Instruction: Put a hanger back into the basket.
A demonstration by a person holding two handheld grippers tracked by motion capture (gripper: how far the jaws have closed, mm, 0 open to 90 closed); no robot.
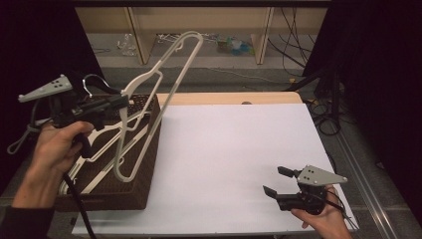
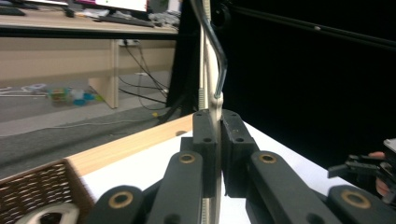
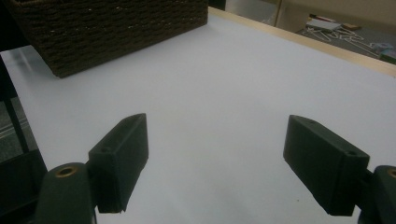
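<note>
1. My left gripper (image 1: 117, 103) has its jaws pinched on the hanger (image 1: 164, 74) at the neck, just below the metal hook (image 2: 215, 56).
2. The hanger hangs tilted in the air above the basket (image 1: 144, 164), its lower end dipping toward the basket's right rim; more hangers (image 1: 107, 169) lie inside.
3. It is pale, thin plastic with a long open frame and a dark wire hook.
4. I judge it light and stiff but springy and smooth, so it may swing or twist in the grip; the neck is the steadiest hold.
5. My right gripper (image 1: 278, 180) rests low over the white table (image 1: 224, 149), jaws spread wide, holding nothing.
</note>
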